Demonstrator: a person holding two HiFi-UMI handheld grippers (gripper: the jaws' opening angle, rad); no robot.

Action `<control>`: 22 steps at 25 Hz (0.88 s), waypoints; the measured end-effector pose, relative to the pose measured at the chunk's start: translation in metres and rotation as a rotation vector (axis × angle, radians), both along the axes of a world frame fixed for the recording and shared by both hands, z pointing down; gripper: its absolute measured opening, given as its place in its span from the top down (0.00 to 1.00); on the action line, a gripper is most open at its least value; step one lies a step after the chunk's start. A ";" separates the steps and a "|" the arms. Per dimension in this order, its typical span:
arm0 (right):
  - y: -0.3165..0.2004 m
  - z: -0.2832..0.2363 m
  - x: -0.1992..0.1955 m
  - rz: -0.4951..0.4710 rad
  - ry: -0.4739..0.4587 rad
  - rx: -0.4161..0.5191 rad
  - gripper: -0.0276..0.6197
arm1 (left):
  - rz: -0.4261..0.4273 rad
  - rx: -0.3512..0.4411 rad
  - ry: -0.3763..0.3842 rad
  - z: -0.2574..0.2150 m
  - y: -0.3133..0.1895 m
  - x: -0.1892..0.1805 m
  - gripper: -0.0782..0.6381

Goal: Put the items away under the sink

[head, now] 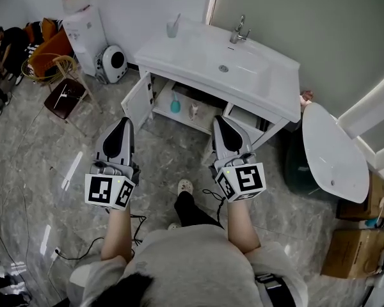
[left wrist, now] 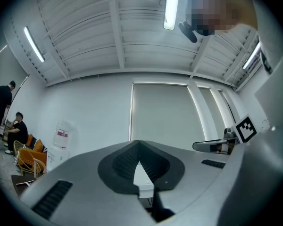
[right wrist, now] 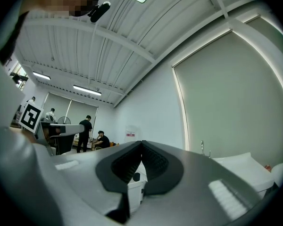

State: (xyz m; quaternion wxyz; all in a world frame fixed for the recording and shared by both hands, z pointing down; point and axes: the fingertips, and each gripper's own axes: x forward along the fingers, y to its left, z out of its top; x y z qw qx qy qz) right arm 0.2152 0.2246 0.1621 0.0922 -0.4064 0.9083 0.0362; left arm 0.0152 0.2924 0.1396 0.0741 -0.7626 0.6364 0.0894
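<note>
left tongs (head: 123,123) and right tongs (head: 219,120) pressed together, empty, before open sink cabinet (head: 138,100)

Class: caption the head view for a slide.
Left gripper and right gripper, both shut, face the sink cabinet with its door open.

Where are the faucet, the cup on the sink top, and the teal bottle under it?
faucet (head: 239,32): head view, on its metal body.
cup (head: 172,28): head view, on its side wall.
teal bottle (head: 175,106): head view, on its belly.
</note>
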 end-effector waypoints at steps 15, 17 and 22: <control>-0.190 -0.032 -0.036 -0.054 -0.015 0.039 0.94 | -0.026 0.035 -0.008 -0.028 -0.185 -0.027 0.88; -0.210 -0.030 -0.034 -0.057 -0.020 0.038 0.94 | -0.026 0.034 -0.013 -0.028 -0.205 -0.024 0.88; -0.245 -0.025 -0.030 -0.059 -0.040 0.022 0.94 | -0.027 0.030 -0.022 -0.027 -0.238 -0.020 0.88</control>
